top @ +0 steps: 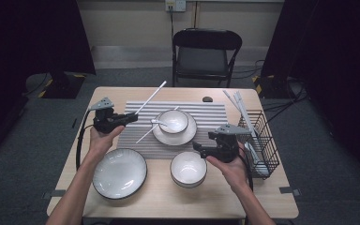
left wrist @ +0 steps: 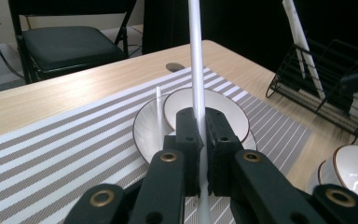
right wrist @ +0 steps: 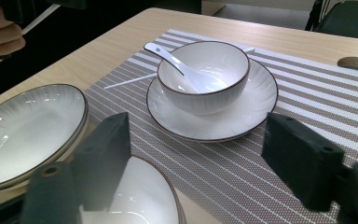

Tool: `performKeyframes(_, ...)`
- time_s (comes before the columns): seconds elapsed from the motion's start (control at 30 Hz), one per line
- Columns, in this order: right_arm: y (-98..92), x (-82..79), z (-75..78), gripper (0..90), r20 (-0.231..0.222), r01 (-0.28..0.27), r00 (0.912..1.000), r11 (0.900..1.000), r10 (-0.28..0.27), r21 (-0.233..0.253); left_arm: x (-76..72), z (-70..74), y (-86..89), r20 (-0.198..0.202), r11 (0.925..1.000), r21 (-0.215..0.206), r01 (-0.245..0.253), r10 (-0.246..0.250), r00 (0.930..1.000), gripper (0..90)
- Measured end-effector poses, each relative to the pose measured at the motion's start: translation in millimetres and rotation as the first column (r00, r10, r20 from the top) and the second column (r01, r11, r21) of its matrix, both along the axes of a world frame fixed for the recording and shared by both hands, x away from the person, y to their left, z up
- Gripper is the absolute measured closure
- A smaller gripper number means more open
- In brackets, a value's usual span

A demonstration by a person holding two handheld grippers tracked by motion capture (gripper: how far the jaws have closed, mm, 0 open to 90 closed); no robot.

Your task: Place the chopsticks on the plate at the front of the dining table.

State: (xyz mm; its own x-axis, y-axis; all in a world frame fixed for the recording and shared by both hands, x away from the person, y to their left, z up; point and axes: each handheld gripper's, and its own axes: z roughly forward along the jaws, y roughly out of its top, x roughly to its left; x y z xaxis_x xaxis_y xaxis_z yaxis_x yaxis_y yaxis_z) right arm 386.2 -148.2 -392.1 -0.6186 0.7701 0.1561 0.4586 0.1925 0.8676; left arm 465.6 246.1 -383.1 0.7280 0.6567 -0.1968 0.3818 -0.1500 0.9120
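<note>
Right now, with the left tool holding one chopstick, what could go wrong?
The left tool grips the chopstick near its lower end, so the long free end could swing or slip. A second chopstick lies tucked against the plate; reaching for it may knock the bowl and spoon.

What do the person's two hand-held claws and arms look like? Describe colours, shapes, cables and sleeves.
Both the left claw and the right claw are matt black, with blocky square pads on bolted linkage arms with brass-coloured pivots. Each carries a grey three-cornered plate on top and trails a black cable. The forearms are bare, with no sleeves showing.
</note>
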Motion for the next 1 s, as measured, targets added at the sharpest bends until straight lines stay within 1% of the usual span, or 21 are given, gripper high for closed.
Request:
performKeyframes(0.07,-1.5,-0.8,0.1,26.0,-0.001,-0.001,1.0,1.0,0.001,0.006,3.3,-2.6,-1.8,-0.013,1.0,0.005,-0.003,0.003,0.9999,85.8)
performKeyframes(0.1,-2.3,-1.2,0.1,25.8,-0.001,-0.003,1.0,1.0,0.003,0.009,3.3,-2.6,-1.8,-0.013,1.0,0.005,-0.003,0.003,0.9999,85.8)
performKeyframes(0.13,-2.7,-1.2,0.3,25.5,-0.004,-0.006,1.0,1.0,0.006,0.013,7.5,-6.8,-4.7,-0.029,0.9995,0.028,-0.011,0.012,0.9995,85.8)
performKeyframes(0.2,-2.9,-1.2,0.5,25.5,-0.001,-0.008,1.0,1.0,0.008,0.017,10.0,-9.7,-6.5,-0.034,0.9992,0.037,-0.014,0.016,0.9993,85.8)
performKeyframes(0.23,-1.6,-1.4,0.5,25.1,0.0,-0.012,0.9999,1.0,0.012,0.014,15.5,-15.7,-9.1,-0.049,0.9989,0.044,-0.012,0.014,0.9987,85.8)
performKeyframes(0.27,-0.7,-1.3,0.1,24.9,0.0,-0.014,0.9999,1.0,0.014,0.011,18.3,-19.0,-11.4,-0.061,0.998,0.059,-0.022,0.026,0.9978,85.8)
performKeyframes(0.33,1.5,-0.9,-1.5,25.1,-0.004,-0.021,0.9998,1.0,0.021,0.009,24.7,-26.4,-14.2,-0.082,0.9964,0.085,-0.011,0.018,0.9965,85.9)
performKeyframes(0.37,2.6,-0.4,-2.7,25.1,-0.006,-0.023,0.9997,1.0,0.023,0.002,27.1,-28.4,-15.8,-0.081,0.9949,0.101,-0.01,0.018,0.9965,85.9)
performKeyframes(0.43,3.2,-0.1,-3.7,25.1,-0.012,-0.026,0.9996,1.0,0.026,0.0,29.0,-29.0,-16.9,-0.082,0.9945,0.105,-0.008,0.016,0.9965,85.9)
performKeyframes(0.5,4.3,0.8,-6.2,25.1,-0.015,-0.024,0.9996,1.0,0.024,-0.011,36.2,-26.7,-16.7,-0.082,0.9944,0.106,-0.008,0.017,0.9965,85.9)
performKeyframes(0.53,4.1,1.3,-6.4,25.1,-0.015,-0.022,0.9997,1.0,0.022,-0.011,38.2,-26.3,-16.0,-0.079,0.9951,0.097,-0.019,0.027,0.9965,85.9)
performKeyframes(0.6,3.7,1.8,-6.2,25.2,-0.013,-0.018,0.9998,1.0,0.018,-0.01,40.7,-26.8,-14.9,-0.086,0.9957,0.09,-0.018,0.026,0.996,85.9)
performKeyframes(0.63,3.5,1.6,-5.8,25.2,-0.013,-0.015,0.9998,1.0,0.015,-0.009,43.9,-29.5,-15.5,-0.096,0.9935,0.111,-0.024,0.035,0.9948,85.9)
performKeyframes(0.67,3.5,1.6,-5.8,25.2,-0.013,-0.015,0.9998,1.0,0.015,-0.009,43.9,-29.5,-15.5,-0.096,0.9935,0.111,-0.024,0.035,0.9948,85.9)
performKeyframes(0.77,1.4,1.3,-4.7,25.2,-0.01,-0.009,0.9999,1.0,0.009,-0.002,49.6,-39.4,-15.1,-0.125,0.9914,0.126,-0.036,0.051,0.9908,85.9)
performKeyframes(0.8,1.4,1.3,-4.7,25.2,-0.01,-0.009,0.9999,1.0,0.009,-0.002,49.6,-39.4,-15.1,-0.125,0.9914,0.126,-0.036,0.051,0.9908,85.9)
performKeyframes(0.83,0.3,1.1,-4.4,25.3,-0.009,-0.008,0.9999,1.0,0.008,-0.002,53.6,-43.4,-13.9,-0.139,0.9884,0.144,-0.048,0.068,0.9879,85.9)
performKeyframes(0.9,-0.6,1.5,-4.1,25.6,-0.012,0.002,0.9999,1.0,-0.002,-0.001,57.1,-46.6,-10.7,-0.154,0.9895,0.134,-0.054,0.075,0.9852,85.9)
performKeyframes(0.93,-1.2,1.9,-4.0,25.6,-0.015,-0.003,0.9999,1.0,0.003,0.005,59.2,-47.8,-9.9,-0.158,0.9892,0.137,-0.052,0.073,0.9847,85.9)
performKeyframes(0.97,-1.4,2.1,-3.7,25.6,-0.015,-0.003,0.9999,1.0,0.003,0.006,61.6,-48.1,-9.9,-0.161,0.9863,0.157,-0.05,0.075,0.984,85.9)
performKeyframes(1.0,-1.5,2.5,-3.4,25.6,-0.014,0.002,0.9999,1.0,-0.001,0.006,63.9,-47.7,-10.8,-0.165,0.9854,0.164,-0.047,0.074,0.9835,85.9)
